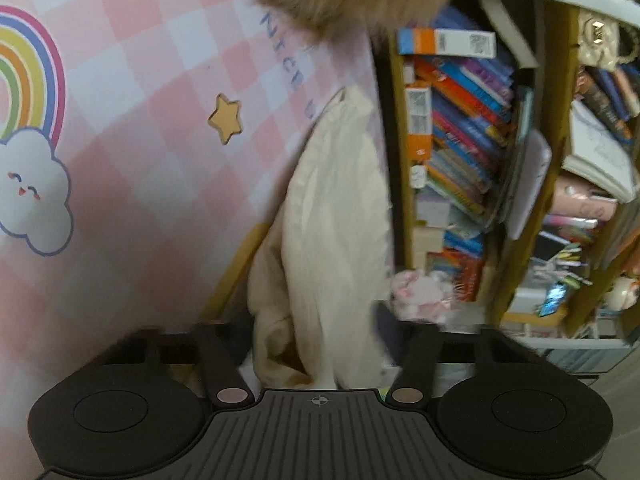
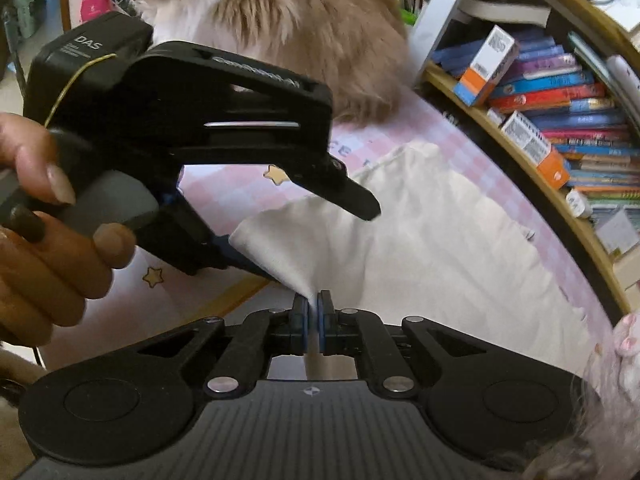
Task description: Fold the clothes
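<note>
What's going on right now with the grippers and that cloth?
Right gripper shut on cream cloth corner. Left gripper open beside the cloth. Cat sitting on mat beyond it.

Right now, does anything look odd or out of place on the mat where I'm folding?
Yes: a fluffy cat sits on the pink checked mat just beyond the cream garment, in the folding space. The right gripper pinches a garment corner; the left gripper hovers beside it.

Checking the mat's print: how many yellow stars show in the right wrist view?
2: one star just under the left hand-held gripper's body, one star below the person's fingers. Others may be hidden.
</note>
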Action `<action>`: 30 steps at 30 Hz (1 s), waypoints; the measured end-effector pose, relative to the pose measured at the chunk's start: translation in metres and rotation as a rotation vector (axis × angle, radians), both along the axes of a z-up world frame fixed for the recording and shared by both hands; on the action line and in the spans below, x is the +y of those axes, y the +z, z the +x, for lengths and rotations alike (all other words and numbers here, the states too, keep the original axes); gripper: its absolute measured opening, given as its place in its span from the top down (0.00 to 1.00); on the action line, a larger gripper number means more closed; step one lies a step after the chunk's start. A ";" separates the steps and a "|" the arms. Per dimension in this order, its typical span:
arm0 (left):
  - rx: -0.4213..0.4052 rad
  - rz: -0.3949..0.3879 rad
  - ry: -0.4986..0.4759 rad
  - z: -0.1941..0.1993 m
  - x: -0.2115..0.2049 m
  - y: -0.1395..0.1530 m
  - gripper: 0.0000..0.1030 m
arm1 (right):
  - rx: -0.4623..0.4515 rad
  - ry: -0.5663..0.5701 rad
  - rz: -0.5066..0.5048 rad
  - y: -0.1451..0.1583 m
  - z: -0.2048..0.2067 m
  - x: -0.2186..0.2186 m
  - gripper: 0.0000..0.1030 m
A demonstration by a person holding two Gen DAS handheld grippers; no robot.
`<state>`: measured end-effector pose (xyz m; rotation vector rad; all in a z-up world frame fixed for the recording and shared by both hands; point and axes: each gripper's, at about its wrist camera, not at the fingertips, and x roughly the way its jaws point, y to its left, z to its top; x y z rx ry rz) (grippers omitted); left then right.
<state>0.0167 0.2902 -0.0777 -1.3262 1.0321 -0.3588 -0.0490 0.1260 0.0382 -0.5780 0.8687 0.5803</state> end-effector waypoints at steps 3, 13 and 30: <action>0.027 0.020 0.004 0.000 0.002 -0.005 0.75 | 0.027 -0.075 0.003 0.007 0.010 -0.011 0.51; -0.129 0.156 -0.112 0.007 -0.009 0.023 0.87 | 0.144 -0.398 0.038 0.033 0.096 -0.046 0.32; -0.486 0.417 -0.354 0.015 -0.066 0.089 0.89 | 0.234 -0.256 -0.310 0.010 0.235 0.085 0.31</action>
